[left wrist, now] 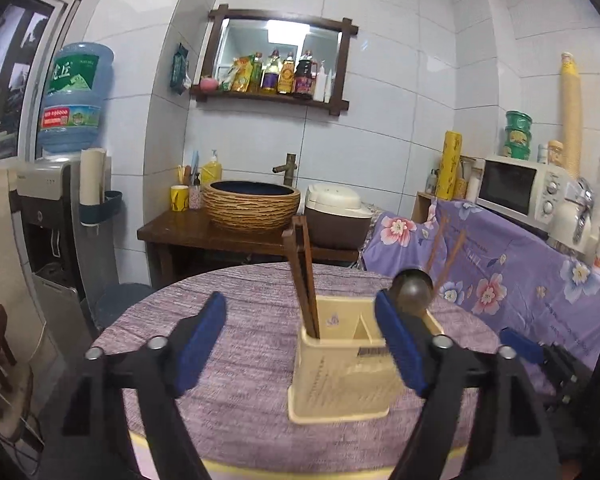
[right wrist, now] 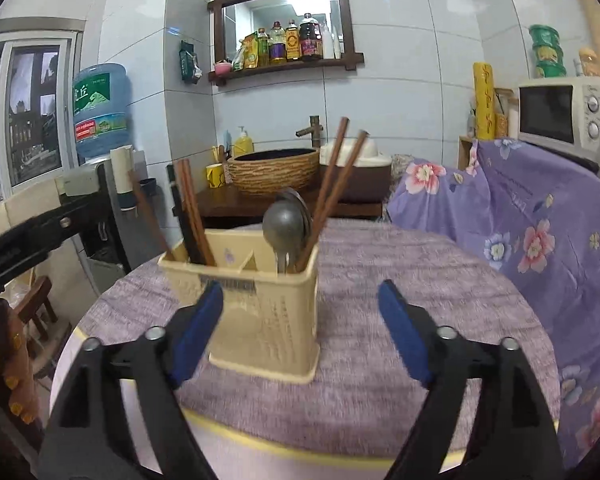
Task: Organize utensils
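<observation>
A cream plastic utensil holder (left wrist: 340, 376) stands on the round purple-clothed table (left wrist: 240, 320); it also shows in the right wrist view (right wrist: 260, 312). Brown chopsticks (left wrist: 304, 276) stand in its left compartment, and a metal spoon (left wrist: 414, 288) and more chopsticks (left wrist: 446, 256) in its right. In the right wrist view the spoons (right wrist: 286, 224) and chopsticks (right wrist: 336, 184) stand upright in the right compartment, other chopsticks (right wrist: 194, 216) in the left. My left gripper (left wrist: 300, 340) is open and empty, jaws either side of the holder's top. My right gripper (right wrist: 300, 328) is open and empty, in front of the holder.
A wooden stand with a woven basin (left wrist: 252, 208) and a rice cooker (left wrist: 336, 216) is behind the table. A purple floral cloth (left wrist: 500, 264) covers a counter at right, with a microwave (left wrist: 520, 188). A water dispenser (left wrist: 48, 220) stands at left.
</observation>
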The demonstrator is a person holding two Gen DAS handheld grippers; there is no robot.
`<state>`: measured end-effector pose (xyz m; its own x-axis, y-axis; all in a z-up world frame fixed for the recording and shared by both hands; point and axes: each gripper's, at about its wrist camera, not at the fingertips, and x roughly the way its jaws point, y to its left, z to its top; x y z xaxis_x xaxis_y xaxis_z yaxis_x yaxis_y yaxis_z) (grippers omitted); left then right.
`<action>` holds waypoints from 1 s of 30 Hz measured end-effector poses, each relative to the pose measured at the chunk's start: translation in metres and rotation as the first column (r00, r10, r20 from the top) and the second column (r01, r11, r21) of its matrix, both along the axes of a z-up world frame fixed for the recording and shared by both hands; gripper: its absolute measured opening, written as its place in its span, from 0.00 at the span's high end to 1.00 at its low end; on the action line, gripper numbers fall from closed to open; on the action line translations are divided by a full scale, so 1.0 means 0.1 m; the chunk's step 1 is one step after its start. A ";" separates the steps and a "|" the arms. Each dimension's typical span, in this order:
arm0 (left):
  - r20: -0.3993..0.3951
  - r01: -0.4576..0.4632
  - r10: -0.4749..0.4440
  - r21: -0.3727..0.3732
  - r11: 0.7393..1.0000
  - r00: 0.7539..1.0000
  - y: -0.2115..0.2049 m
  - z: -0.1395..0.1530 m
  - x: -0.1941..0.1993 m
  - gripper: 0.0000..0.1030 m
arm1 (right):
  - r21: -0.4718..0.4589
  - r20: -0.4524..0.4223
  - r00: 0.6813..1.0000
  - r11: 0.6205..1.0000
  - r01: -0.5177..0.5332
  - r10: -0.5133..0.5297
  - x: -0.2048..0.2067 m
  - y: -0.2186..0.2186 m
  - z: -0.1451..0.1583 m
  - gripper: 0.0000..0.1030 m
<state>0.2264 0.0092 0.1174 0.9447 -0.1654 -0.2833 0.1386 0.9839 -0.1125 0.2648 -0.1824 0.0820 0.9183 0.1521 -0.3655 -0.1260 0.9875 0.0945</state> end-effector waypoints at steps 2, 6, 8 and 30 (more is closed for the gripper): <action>0.001 -0.001 0.001 0.021 1.000 1.000 0.06 -0.13 -0.23 0.08 | -0.008 -0.015 1.000 1.000 0.000 0.000 -0.25 -0.07 -0.11 0.16; -0.021 -0.022 0.023 0.040 0.999 1.000 0.20 -0.43 -0.67 0.05 | -0.030 -0.034 0.999 0.999 0.037 -0.038 -0.78 -0.20 -0.37 0.10; -0.036 -0.050 0.051 0.025 0.998 0.998 0.26 -0.58 -0.92 0.05 | -0.014 -0.030 0.998 0.999 0.047 -0.047 -1.04 -0.23 -0.49 0.09; 0.005 -0.103 0.103 0.014 0.995 0.995 0.23 -1.03 -2.30 0.05 | -0.077 0.118 0.992 0.997 -0.025 0.034 -2.77 0.12 -0.77 0.06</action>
